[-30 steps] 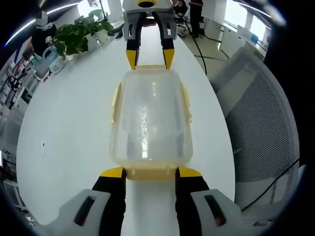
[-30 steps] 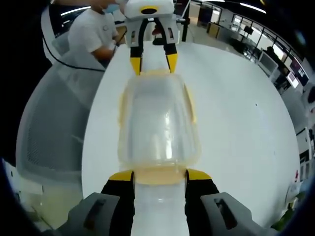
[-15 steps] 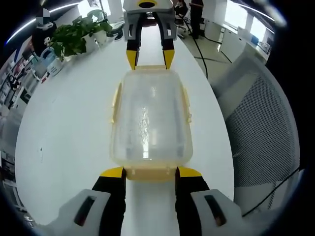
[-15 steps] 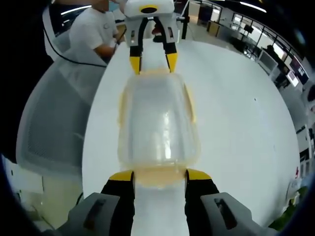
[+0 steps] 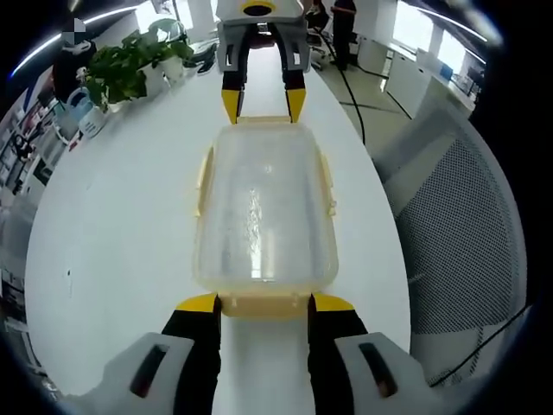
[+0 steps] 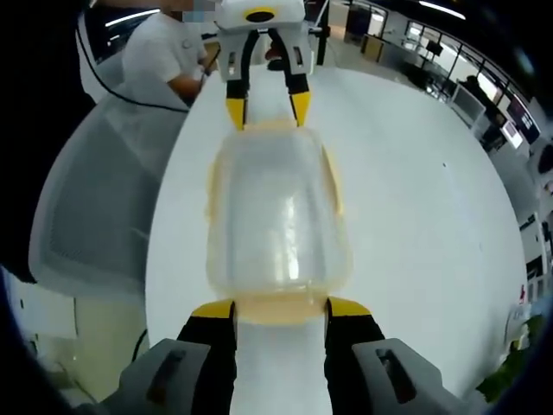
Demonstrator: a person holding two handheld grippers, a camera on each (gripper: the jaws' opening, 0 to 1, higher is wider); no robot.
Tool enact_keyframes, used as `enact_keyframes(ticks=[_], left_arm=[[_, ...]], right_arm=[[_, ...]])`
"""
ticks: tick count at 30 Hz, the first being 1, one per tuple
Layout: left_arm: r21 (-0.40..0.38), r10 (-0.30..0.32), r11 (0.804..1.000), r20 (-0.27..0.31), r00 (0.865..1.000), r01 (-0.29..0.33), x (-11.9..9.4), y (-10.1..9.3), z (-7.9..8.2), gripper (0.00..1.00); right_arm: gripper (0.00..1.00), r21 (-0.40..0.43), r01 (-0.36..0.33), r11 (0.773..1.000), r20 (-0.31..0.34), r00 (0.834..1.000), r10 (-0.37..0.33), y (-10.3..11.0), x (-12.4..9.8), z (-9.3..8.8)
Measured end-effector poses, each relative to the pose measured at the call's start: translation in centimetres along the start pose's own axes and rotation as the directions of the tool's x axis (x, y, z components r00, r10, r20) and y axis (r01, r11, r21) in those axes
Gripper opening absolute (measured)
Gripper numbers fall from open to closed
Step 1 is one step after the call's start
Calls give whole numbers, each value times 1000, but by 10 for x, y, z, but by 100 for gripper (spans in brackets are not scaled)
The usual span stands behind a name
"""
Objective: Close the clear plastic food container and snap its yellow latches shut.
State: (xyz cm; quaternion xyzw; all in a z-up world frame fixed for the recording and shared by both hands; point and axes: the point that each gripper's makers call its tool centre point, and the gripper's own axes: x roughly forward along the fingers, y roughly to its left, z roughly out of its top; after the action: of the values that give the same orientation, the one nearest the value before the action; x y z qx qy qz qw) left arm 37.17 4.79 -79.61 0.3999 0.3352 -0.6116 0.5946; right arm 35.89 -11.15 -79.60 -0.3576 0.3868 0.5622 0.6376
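Container (image 5: 264, 210) sits lidded between both grippers' fingers (image 5: 200, 304) near the table (image 5: 121, 207) edge.

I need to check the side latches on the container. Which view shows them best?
The left gripper view: both side latches run sharp along the container. The right gripper view shows the same latches, but glare and haze on the lid soften them.

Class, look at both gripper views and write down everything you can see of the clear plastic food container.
The clear plastic food container is a rounded rectangular box of cloudy see-through plastic with a pale yellow rim. Its lid is on. Yellow latches sit along its long sides and ends. It lies flat on the white table. The left gripper and right gripper each have yellow-tipped jaws at an end latch, one at either end.
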Motion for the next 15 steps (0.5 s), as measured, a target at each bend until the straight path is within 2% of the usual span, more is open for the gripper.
enact_keyframes(ticks=[15], left_arm=[[-3,-3,1000,-2,1000,3,2,1,4,38]], right_arm=[[37,-1,0,1000,-6,1000,0,0,-3,-3]])
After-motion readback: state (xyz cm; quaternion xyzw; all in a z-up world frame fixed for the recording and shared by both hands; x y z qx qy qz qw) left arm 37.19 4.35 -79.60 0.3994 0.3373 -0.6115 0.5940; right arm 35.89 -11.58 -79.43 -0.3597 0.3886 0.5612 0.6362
